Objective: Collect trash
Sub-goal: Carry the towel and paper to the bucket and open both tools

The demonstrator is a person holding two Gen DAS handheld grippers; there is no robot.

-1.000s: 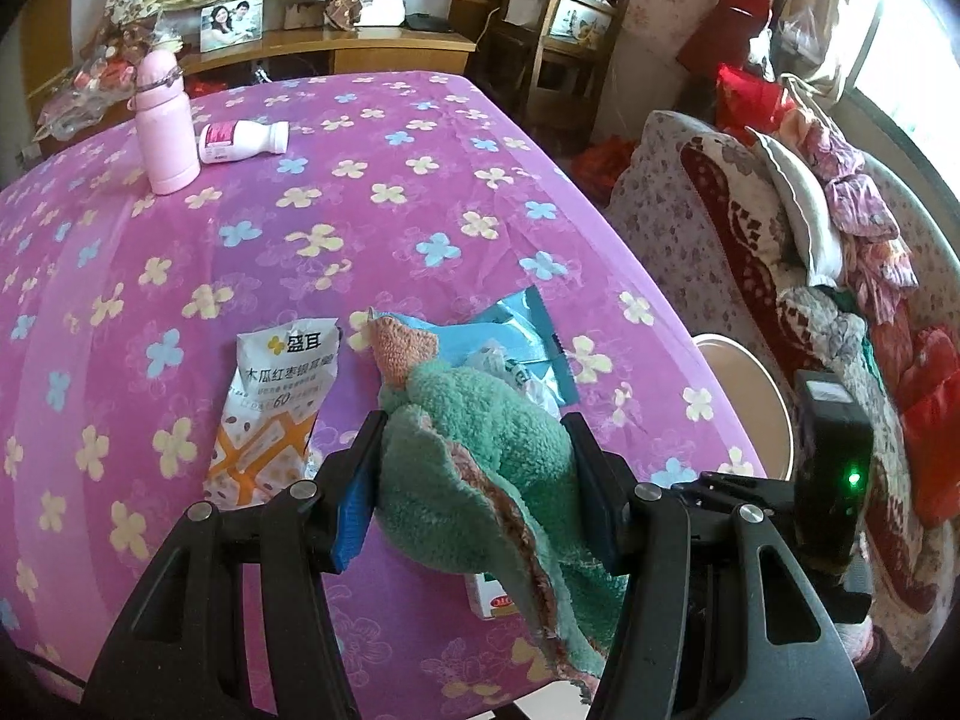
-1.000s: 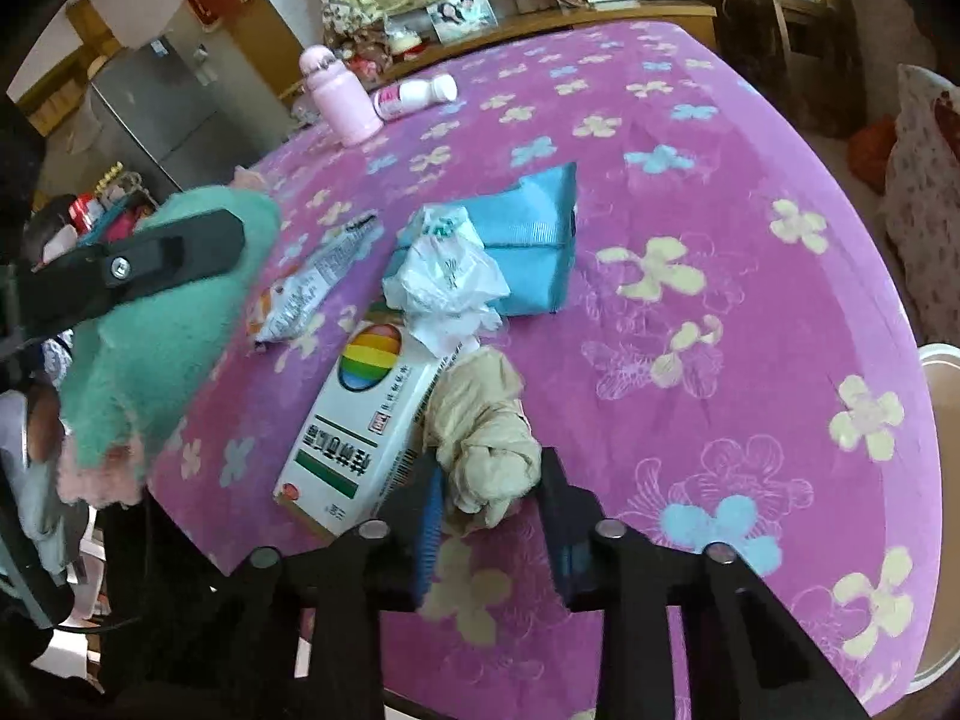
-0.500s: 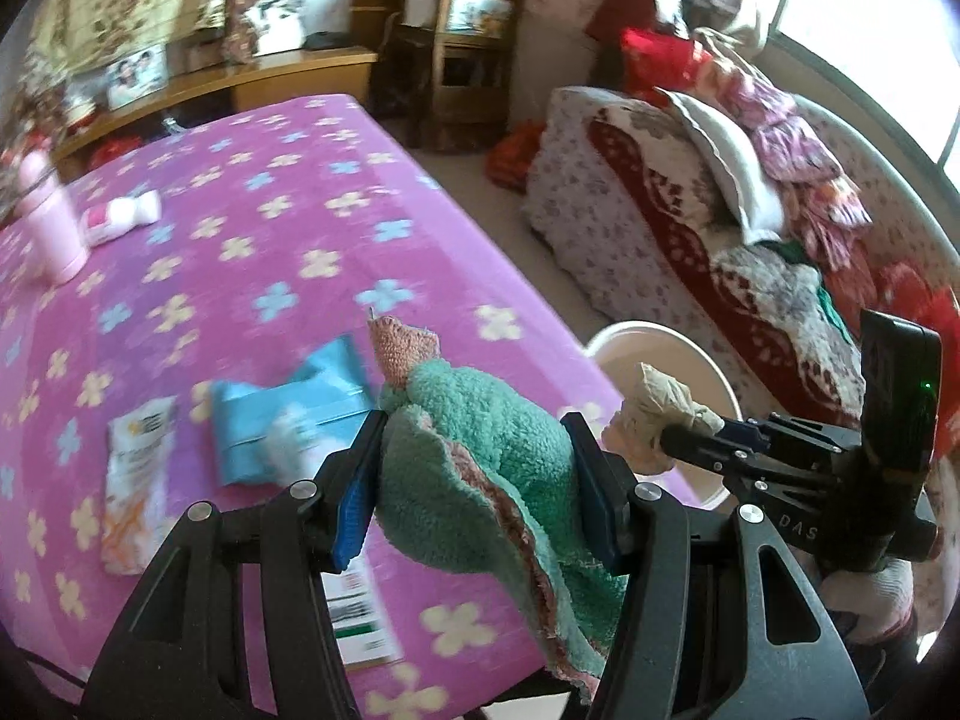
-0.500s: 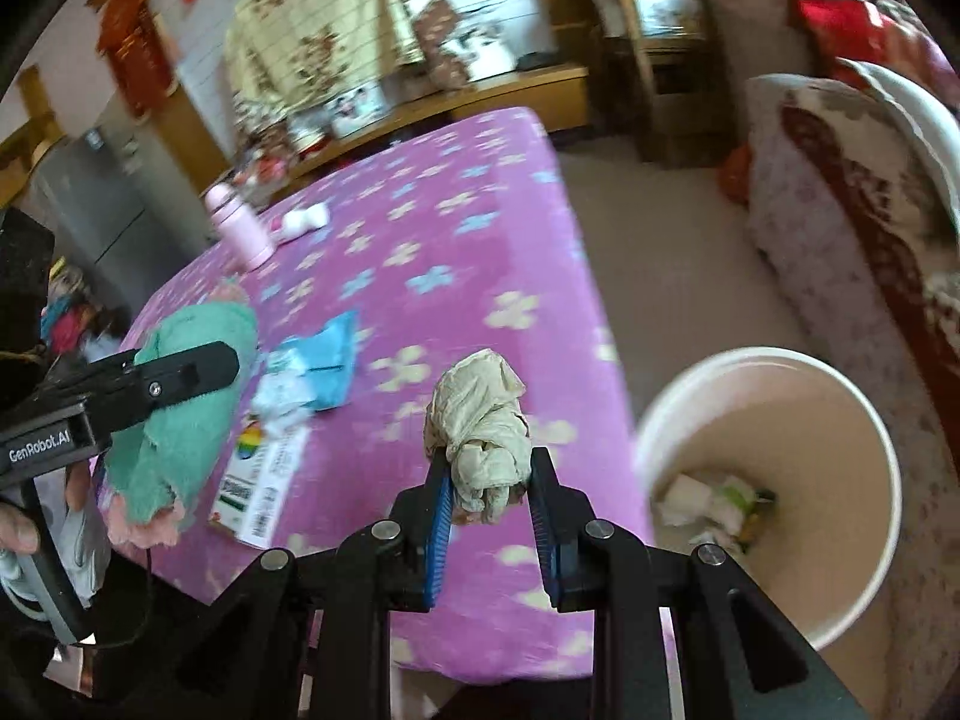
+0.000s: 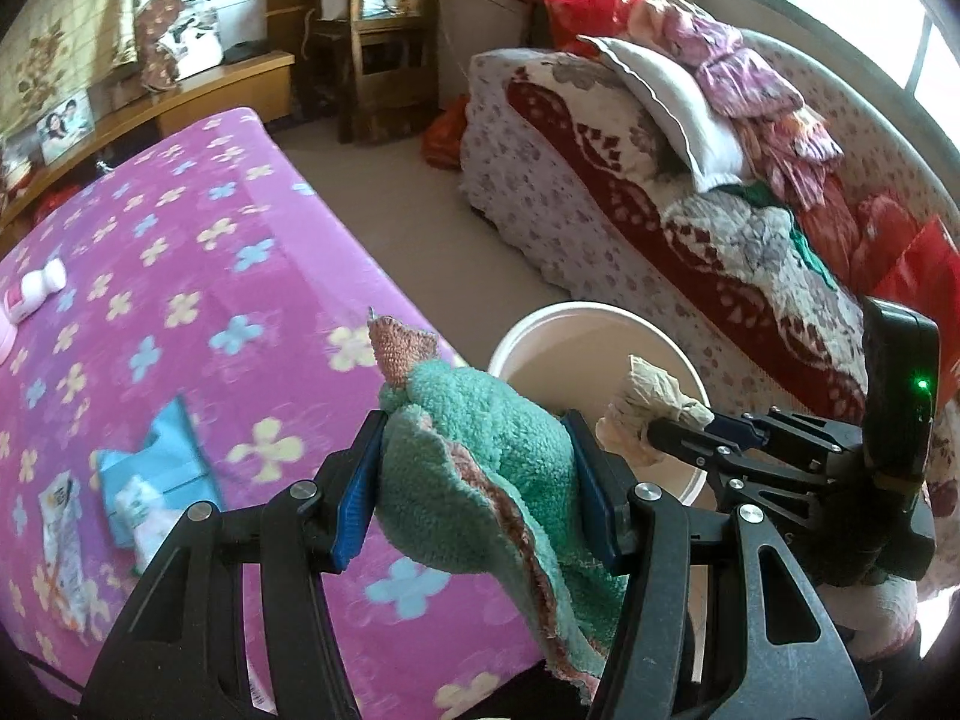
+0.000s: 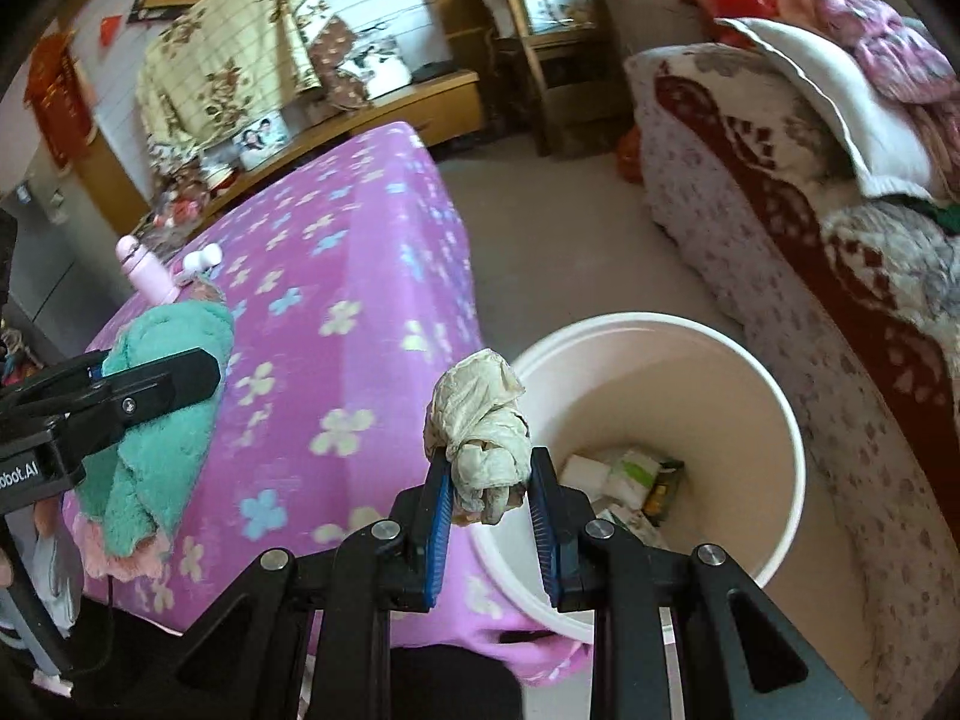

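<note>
Item 1 – right gripper (image 6: 487, 495): we have its jaws nearly closed on a crumpled paper wad (image 6: 480, 420), held at the near rim of the waste bin (image 6: 774, 414), not yet let go.

Item 2 – left gripper (image 5: 474, 480): jaws abt half open, clamped on a bunched green towel (image 5: 480, 468); the cloth hangs below the fingers, over the table edge.

Item 3 – bin, on the floor just beside the pink floral table (image 5: 198, 276), between it and the sofa (image 5: 690, 228). Holds several wrappers and papers at the bottom already.

Item 4 – left on the table, far end from the bin: blue packet (image 5: 157, 463), white wad (image 5: 139, 495) on it, snack sachet (image 5: 60, 540). Small white bottle (image 5: 36, 291) further back; trash or not, we can't tell.

Status, our est.: partly done. Wad drop pending, at least three pcs to fetch.
</note>
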